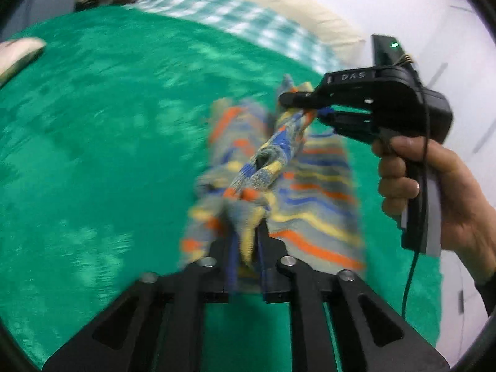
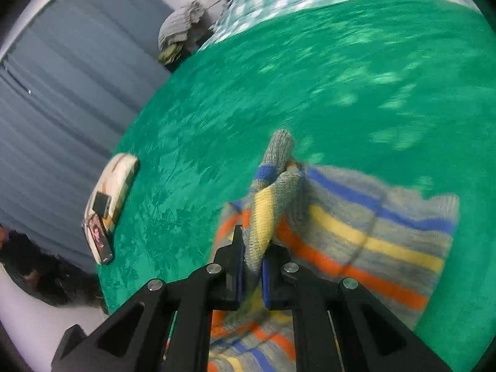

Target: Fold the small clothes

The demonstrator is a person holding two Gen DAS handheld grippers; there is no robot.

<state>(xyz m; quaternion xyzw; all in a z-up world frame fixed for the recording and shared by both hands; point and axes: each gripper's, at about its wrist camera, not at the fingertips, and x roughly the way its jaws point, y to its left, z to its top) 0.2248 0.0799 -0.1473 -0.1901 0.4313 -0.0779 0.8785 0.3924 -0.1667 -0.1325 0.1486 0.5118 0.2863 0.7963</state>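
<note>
Midair, striped knit garment (image 1: 313,186) pinched between both tongs, left (image 1: 246,248) and right (image 2: 252,266).

Motion blur smears the striped knit garment (image 1: 310,192) in the left wrist view, so its shape and folds cannot be made out. The pinched part is hidden between the fingers of the left gripper (image 1: 246,257). In the right wrist view the garment runs off the bottom edge. The phone (image 2: 99,237) screen is too small to read.
</note>
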